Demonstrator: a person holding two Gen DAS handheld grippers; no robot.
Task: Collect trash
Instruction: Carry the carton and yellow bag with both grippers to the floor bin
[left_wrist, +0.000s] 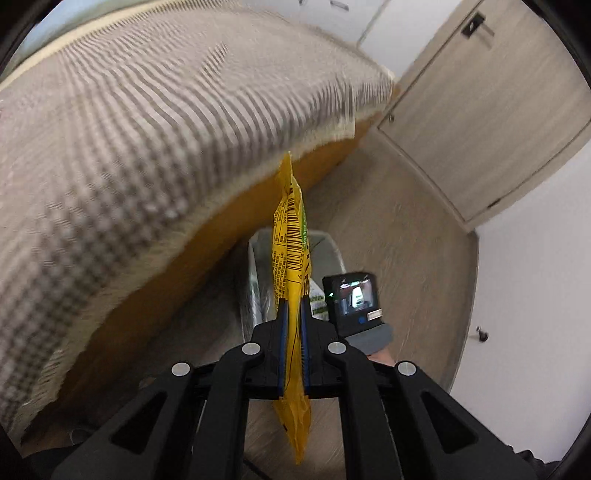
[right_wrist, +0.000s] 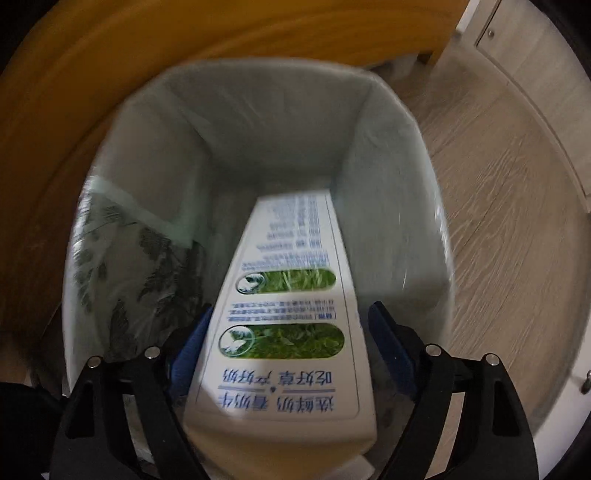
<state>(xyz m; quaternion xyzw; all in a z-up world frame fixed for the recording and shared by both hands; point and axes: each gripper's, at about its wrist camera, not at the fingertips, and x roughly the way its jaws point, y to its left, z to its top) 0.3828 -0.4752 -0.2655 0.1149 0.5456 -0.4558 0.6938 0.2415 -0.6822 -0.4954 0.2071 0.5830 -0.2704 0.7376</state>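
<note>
White-lined bin (right_wrist: 388, 177) fills the right wrist frame; a milk carton (right_wrist: 288, 314) stands inside it between the right gripper (right_wrist: 291, 332)'s wide-open fingers, the right pad clear. At frame centre, the left gripper (left_wrist: 293, 306) pinches a yellow wrapper (left_wrist: 291, 236).

We see a flat yellow plastic snack wrapper (left_wrist: 291, 258) with a black barcode, standing on edge and pinched at its middle, above the wooden floor. Below it stands a white bin lined with a pale green plastic bag (right_wrist: 373, 122), beside the bed's yellow base. A white milk carton (right_wrist: 288, 314) with green grass pictures and blue print hangs inside the bin's mouth, its far end pointing down.
</note>
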